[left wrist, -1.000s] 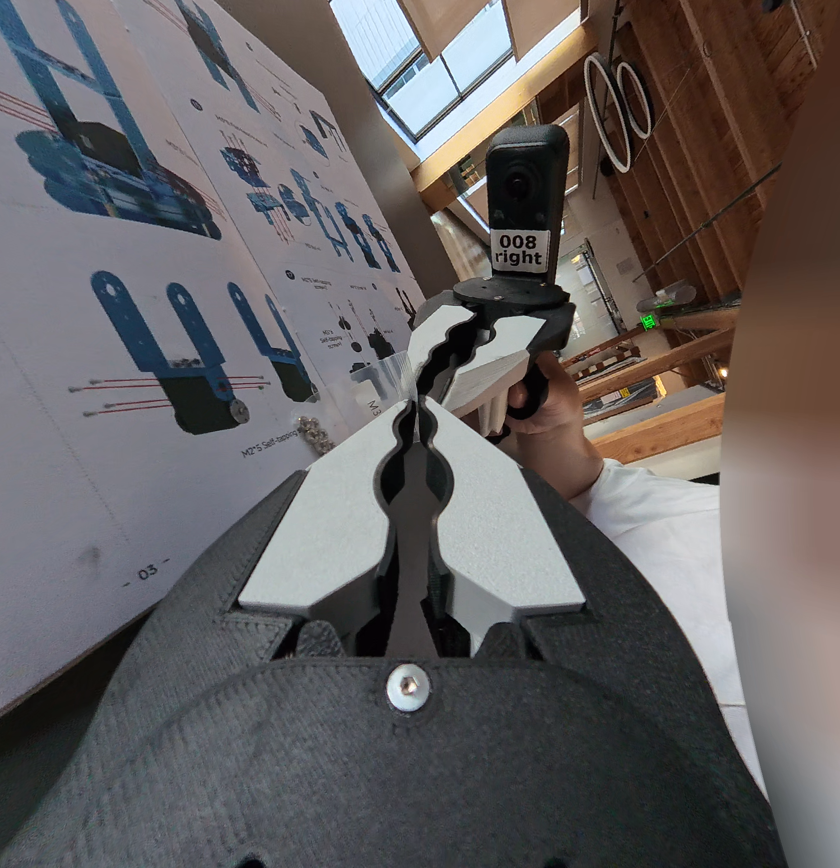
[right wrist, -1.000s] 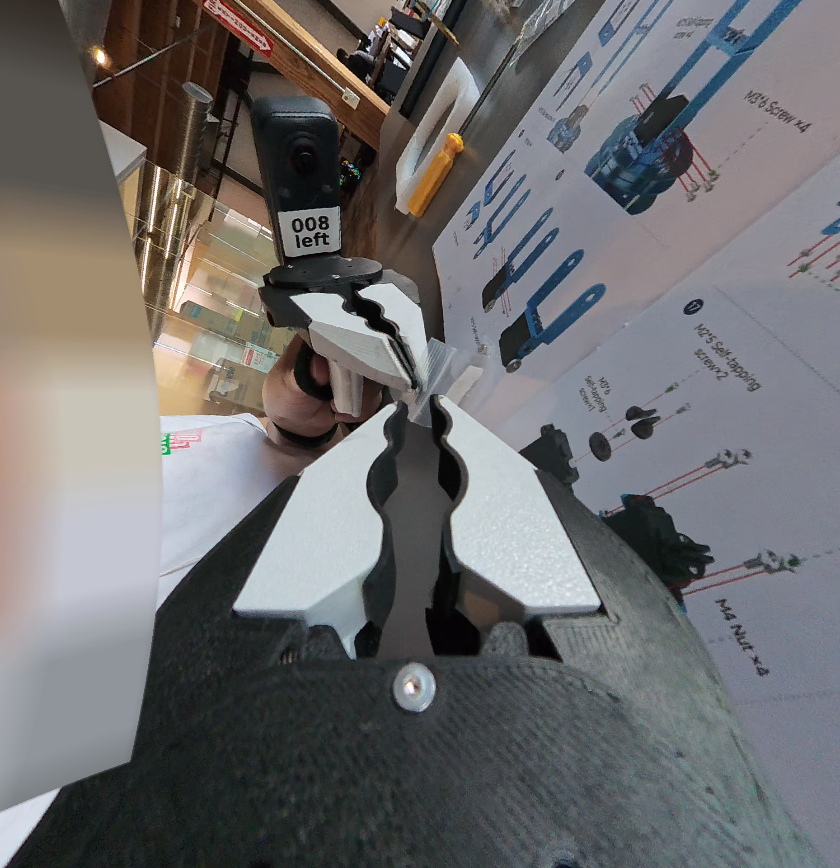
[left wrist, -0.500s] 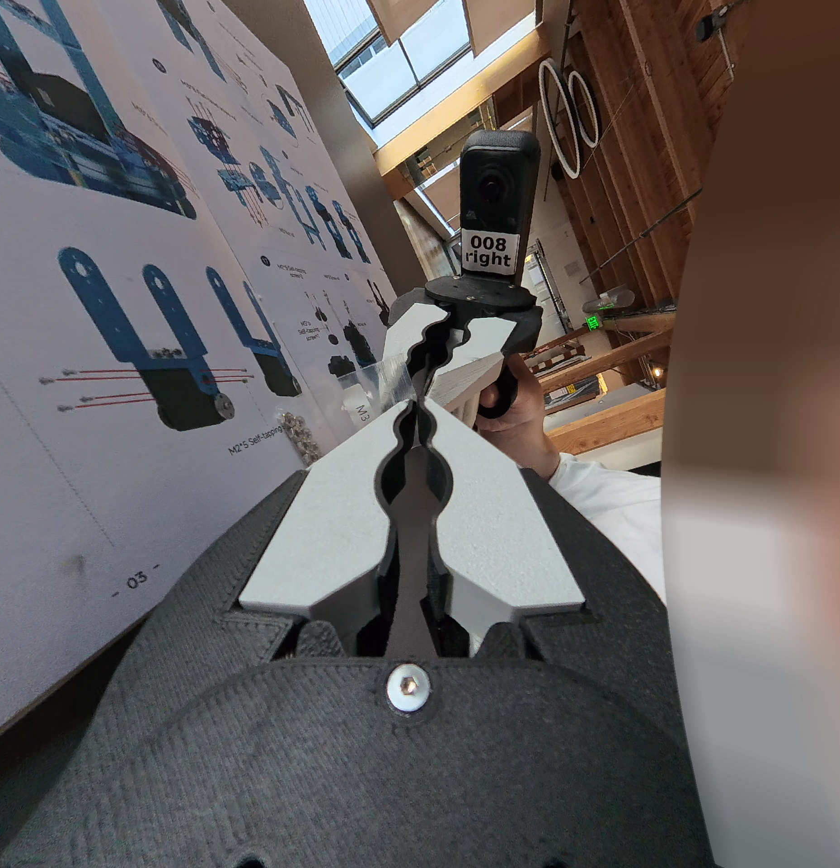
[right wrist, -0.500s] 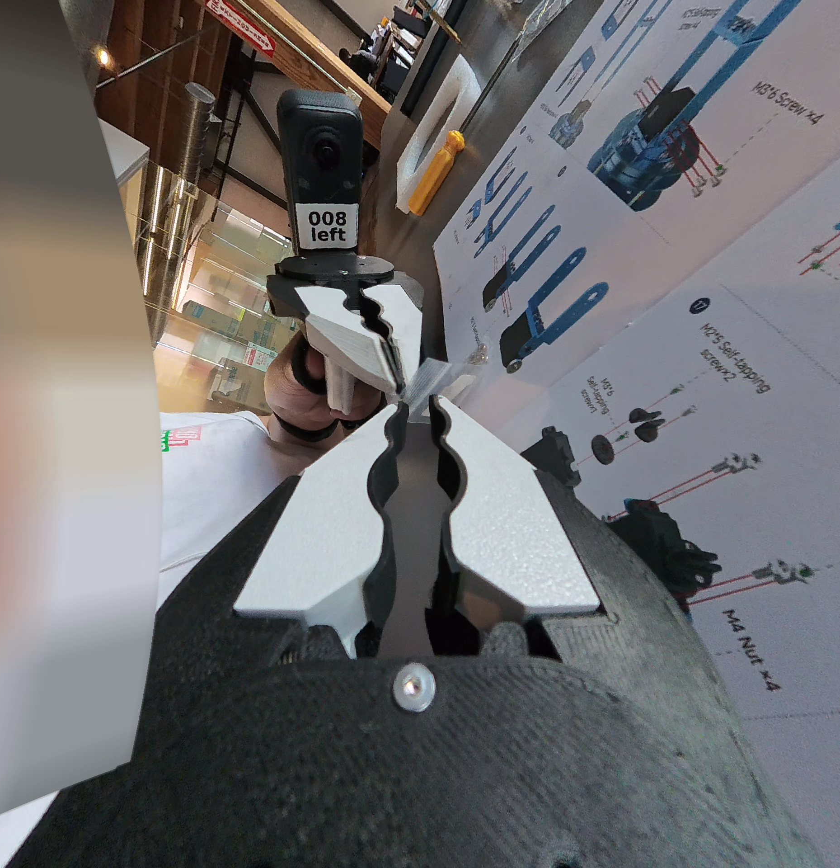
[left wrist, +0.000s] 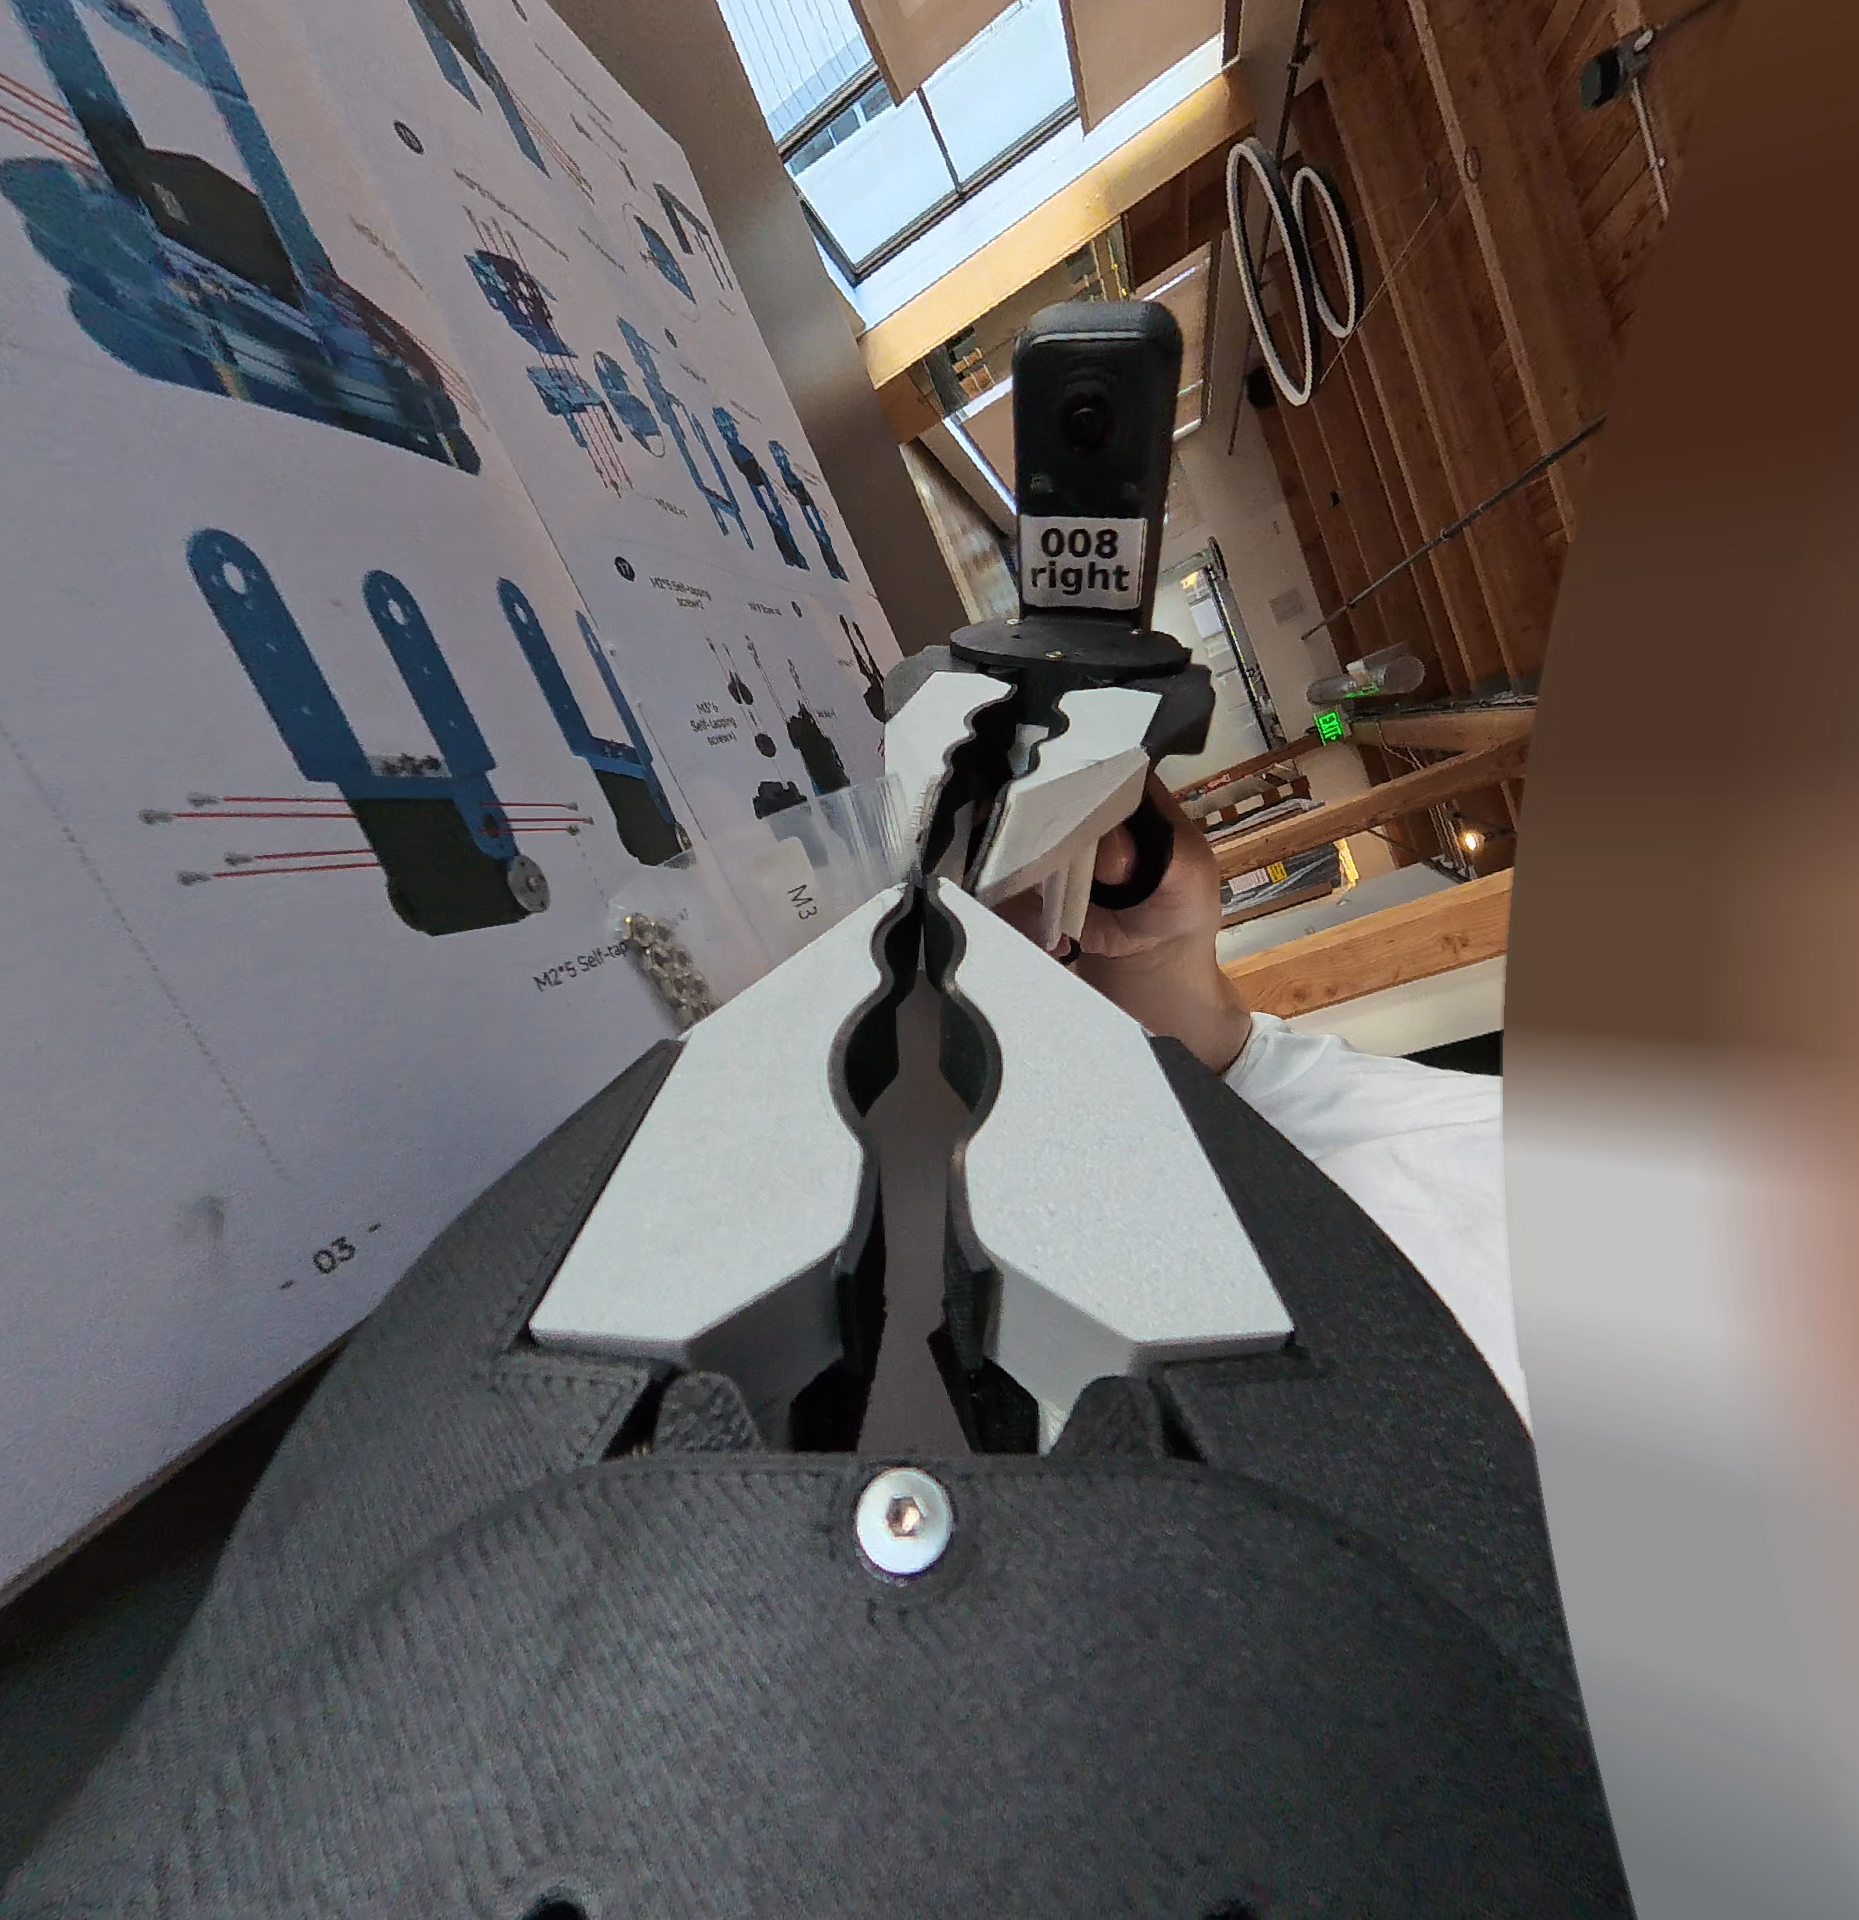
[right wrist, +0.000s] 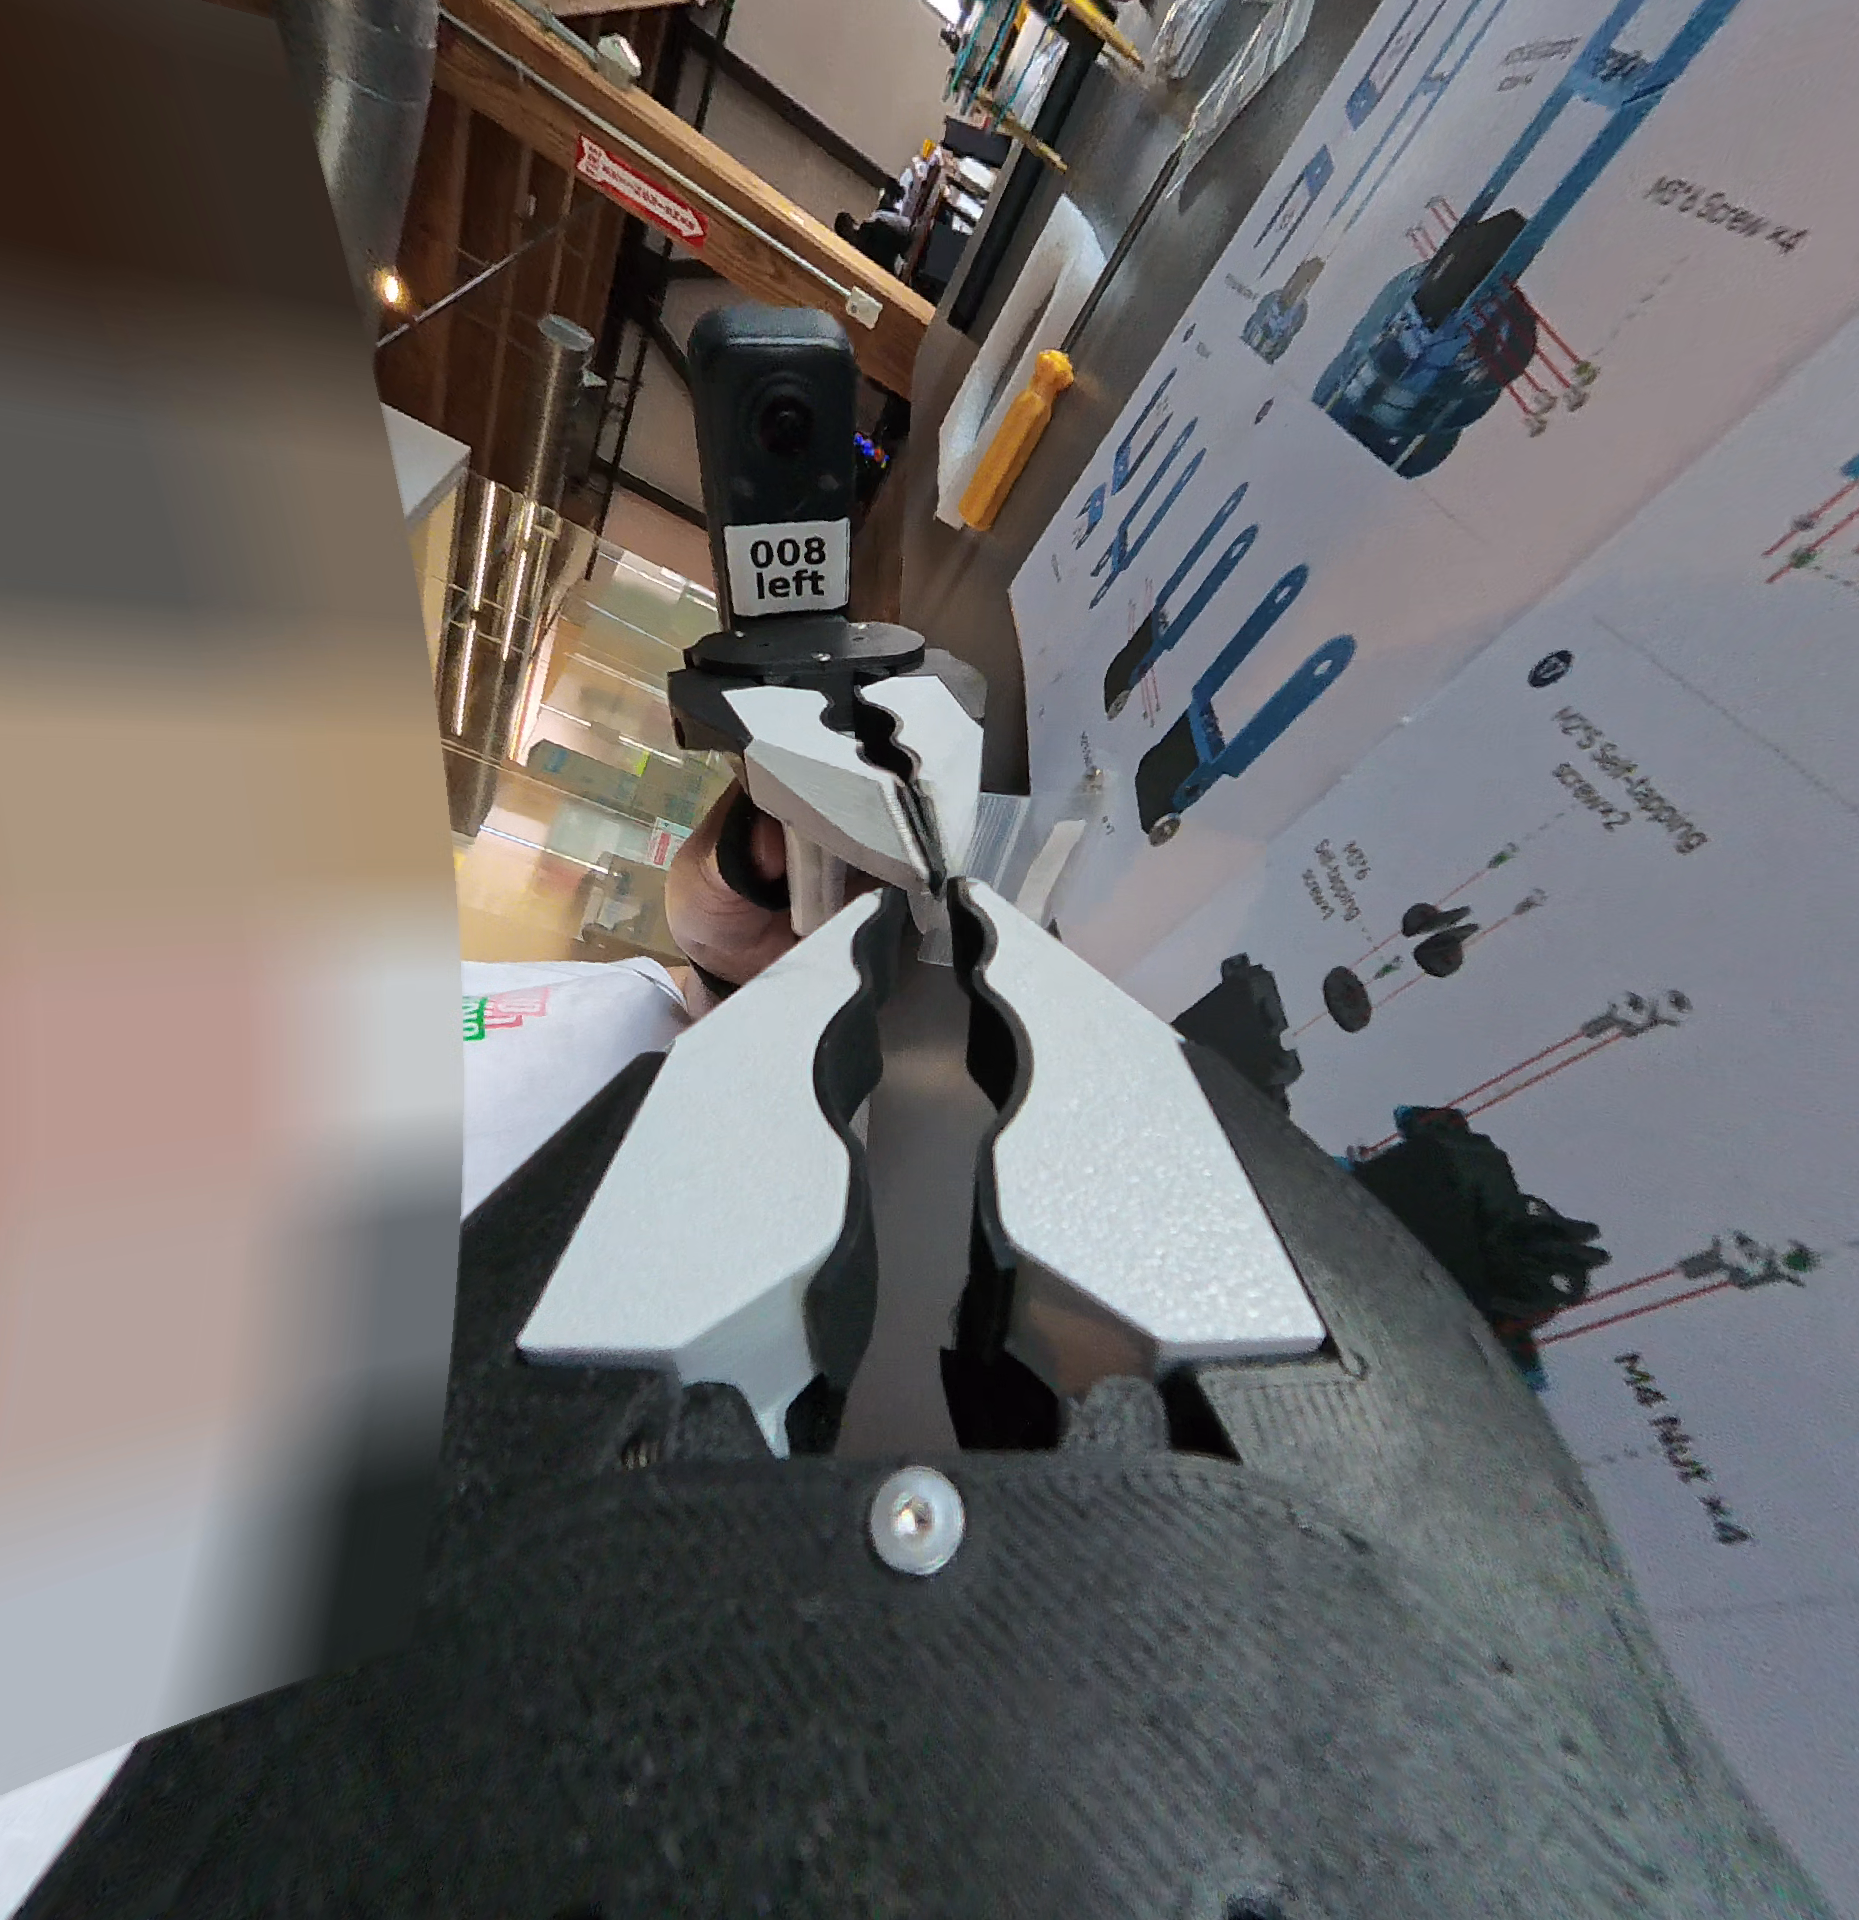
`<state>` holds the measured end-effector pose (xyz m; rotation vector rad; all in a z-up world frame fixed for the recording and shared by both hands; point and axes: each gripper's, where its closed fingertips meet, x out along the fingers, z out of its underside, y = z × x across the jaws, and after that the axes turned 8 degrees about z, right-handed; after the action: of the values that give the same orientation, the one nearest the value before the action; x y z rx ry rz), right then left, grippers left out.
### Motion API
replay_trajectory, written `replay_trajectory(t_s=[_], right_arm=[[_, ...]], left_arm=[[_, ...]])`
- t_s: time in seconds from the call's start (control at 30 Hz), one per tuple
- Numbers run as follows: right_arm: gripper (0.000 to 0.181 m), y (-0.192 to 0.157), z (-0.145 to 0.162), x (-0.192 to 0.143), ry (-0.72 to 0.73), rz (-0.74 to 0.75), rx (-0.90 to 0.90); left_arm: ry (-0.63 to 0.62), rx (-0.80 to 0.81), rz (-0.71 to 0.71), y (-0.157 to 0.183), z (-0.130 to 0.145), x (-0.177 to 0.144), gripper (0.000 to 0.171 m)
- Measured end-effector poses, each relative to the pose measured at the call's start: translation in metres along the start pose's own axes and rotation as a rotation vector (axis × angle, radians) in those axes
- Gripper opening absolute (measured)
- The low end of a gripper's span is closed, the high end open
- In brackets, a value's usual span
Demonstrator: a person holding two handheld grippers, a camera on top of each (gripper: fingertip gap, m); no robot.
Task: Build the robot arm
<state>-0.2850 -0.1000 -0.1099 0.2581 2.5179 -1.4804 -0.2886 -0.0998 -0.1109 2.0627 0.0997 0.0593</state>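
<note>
Left wrist view is showing the left gripper (left wrist: 920, 894) clenched at its tips on the edge of a small clear plastic bag (left wrist: 837, 847), and the right gripper (left wrist: 956, 842) is meeting it tip to tip, pinching the same bag from the other side. Right wrist view is showing the right gripper (right wrist: 946, 904) with its tips nipping the bag (right wrist: 992, 831), fingers slightly apart behind them, and the left gripper (right wrist: 930, 868) is pointing back at it. Both are hovering just above a large printed assembly sheet (left wrist: 281, 987) lying on the bench. A little heap of silver screws (left wrist: 670, 961) is sitting on the sheet near the left gripper. A yellow screwdriver (right wrist: 1008, 447) is lying farther off on a white foam block (right wrist: 1018, 364).
</note>
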Motion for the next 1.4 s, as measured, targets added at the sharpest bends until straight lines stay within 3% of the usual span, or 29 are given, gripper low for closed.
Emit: replay_trajectory(t_s=[0.47, 0.63, 0.87, 1.03, 1.4], right_arm=[[0.0, 0.007, 0.0, 0.004, -0.013, 0.053, -0.005], [0.0, 0.007, 0.006, 0.011, -0.046, 0.093, -0.066], [0.0, 0.007, 0.005, 0.01, -0.032, 0.102, -0.078], [0.0, 0.006, 0.004, 0.011, -0.022, 0.1, -0.083], [0.0, 0.006, 0.006, 0.013, -0.032, 0.103, -0.084]], left_arm=[[0.016, 0.086, -0.123, -0.008, -0.006, -0.01, 0.006], [-0.043, 0.071, -0.103, -0.007, 0.0, 0.0, 0.004], [-0.013, 0.023, -0.03, 0.001, -0.006, 0.003, 0.009], [-0.043, 0.025, -0.055, -0.001, -0.003, 0.008, 0.011], [-0.038, -0.012, -0.003, 0.001, 0.0, 0.001, 0.001]])
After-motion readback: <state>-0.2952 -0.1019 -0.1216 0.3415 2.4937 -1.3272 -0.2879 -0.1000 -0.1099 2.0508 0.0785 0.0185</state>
